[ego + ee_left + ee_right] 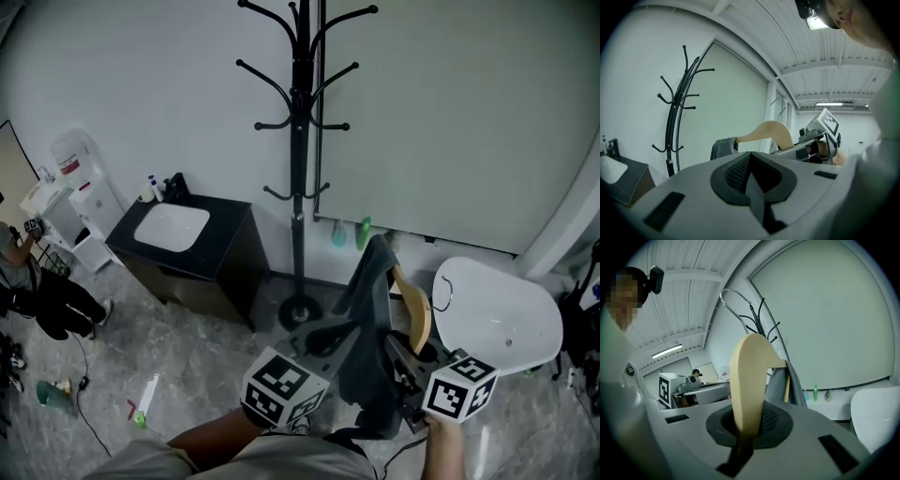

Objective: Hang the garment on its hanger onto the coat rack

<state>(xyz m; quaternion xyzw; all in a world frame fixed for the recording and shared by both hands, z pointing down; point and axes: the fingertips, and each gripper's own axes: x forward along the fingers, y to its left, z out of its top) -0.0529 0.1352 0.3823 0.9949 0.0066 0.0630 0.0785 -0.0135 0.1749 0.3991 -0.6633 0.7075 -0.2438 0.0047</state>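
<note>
A black coat rack (300, 141) stands against the white wall, its arms bare. My right gripper (405, 361) is shut on a pale wooden hanger (417, 314) with a metal hook (441, 295), well below and right of the rack. A dark grey garment (370, 328) hangs from the hanger's far shoulder. In the right gripper view the hanger (750, 376) rises from between the jaws of my right gripper (747, 420), with the garment (780, 383) behind it. My left gripper (328, 339) is beside the garment on the left. Its jaws are shut on nothing in its own view (750, 176).
A black cabinet with a white basin (173, 230) stands left of the rack's base. A white rounded table (497, 314) is at the right. A water dispenser (75, 169) and a person (37, 291) are far left. Small bottles (352, 232) stand at the wall's foot.
</note>
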